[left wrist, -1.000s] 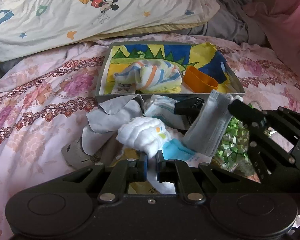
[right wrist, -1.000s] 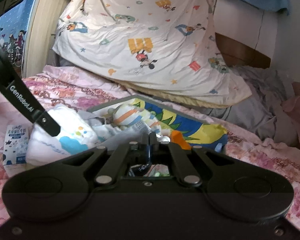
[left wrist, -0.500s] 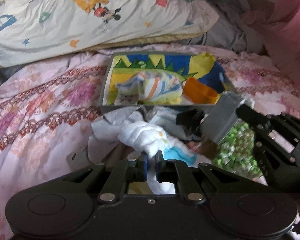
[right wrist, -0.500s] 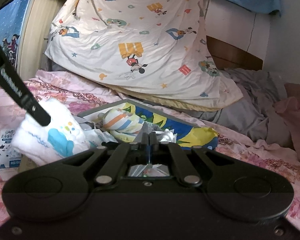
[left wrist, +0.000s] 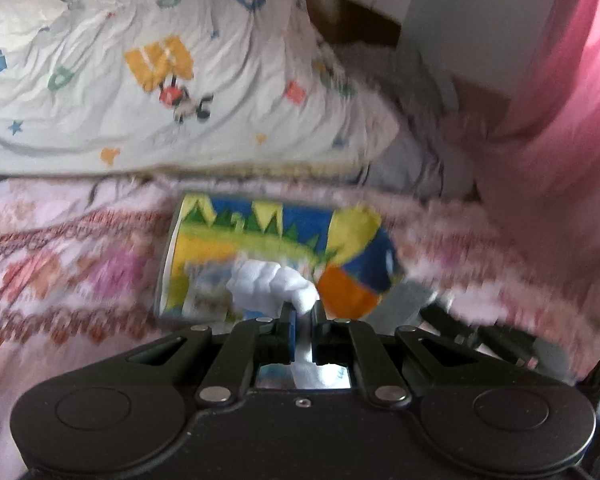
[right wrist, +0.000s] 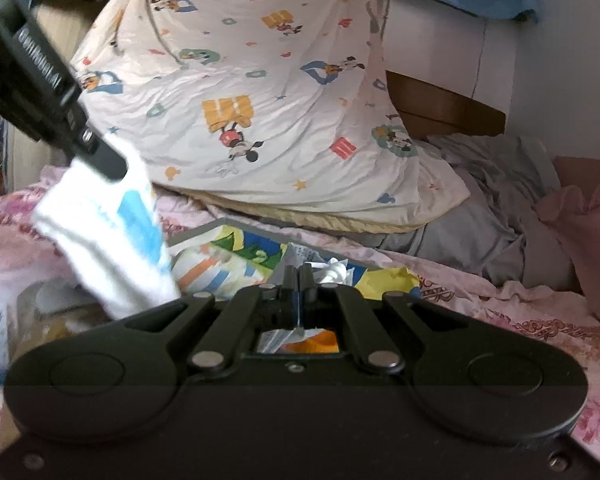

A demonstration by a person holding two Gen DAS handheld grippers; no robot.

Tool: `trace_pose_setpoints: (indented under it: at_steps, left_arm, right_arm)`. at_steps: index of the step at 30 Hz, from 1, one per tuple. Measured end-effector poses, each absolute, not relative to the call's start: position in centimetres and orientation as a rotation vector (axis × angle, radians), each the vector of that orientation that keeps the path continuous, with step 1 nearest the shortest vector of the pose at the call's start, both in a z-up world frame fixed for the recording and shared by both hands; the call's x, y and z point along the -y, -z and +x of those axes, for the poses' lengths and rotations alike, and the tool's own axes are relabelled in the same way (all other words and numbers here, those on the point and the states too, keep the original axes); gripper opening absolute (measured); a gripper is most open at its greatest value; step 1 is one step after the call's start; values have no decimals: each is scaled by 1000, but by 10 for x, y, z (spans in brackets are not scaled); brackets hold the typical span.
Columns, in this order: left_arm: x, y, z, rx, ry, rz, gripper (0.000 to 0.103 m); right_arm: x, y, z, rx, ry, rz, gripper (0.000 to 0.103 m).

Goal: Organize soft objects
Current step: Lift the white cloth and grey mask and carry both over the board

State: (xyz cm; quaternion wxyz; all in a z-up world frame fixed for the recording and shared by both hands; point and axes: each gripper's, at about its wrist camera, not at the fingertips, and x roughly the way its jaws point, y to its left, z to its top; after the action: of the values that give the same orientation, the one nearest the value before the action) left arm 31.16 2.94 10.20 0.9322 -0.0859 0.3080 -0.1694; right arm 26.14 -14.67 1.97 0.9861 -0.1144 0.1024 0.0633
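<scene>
While my left gripper (left wrist: 303,312) pinches a folded white diaper (left wrist: 274,286) by one edge, the bundle hangs in the air just in front of the picture-lined tray (left wrist: 260,240) that sits on the pink floral bedspread (left wrist: 60,264). From the right wrist view the same diaper (right wrist: 108,236) dangles at the far left, above the bed and near the tray's left corner, with blue print on its side.

My right gripper (right wrist: 298,276) has its fingers pressed together on a thin grey-white packet (right wrist: 292,258), which sticks up just beyond the tips; I judge it to be a soft pack, though its print is too small to read. Inside the tray lie a striped cloth roll (right wrist: 204,268) and an orange item (left wrist: 348,292).

My worry is the shallow grip on the diaper. Only a corner sits between the left fingers, and the left view is heavily blurred, so a quick swing could tug it free and drop it on the bedspread short of the tray. It could also unfold as it hangs and drape over the tray's near rim. My two grippers are close together, so they could knock into each other over the tray.
</scene>
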Motion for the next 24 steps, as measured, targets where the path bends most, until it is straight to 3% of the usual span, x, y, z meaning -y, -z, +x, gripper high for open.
trace_pose_setpoints:
  at_steps: [9,24]
  left_arm:
    - [-21,-118,376,-446,383,-301,6]
    - [-22,-35,445,-471,364,-416,6]
  right_arm:
    - [152,-20,290,-214,-69,-192,0]
    - [141,-24,344,-313,-29,-452,0]
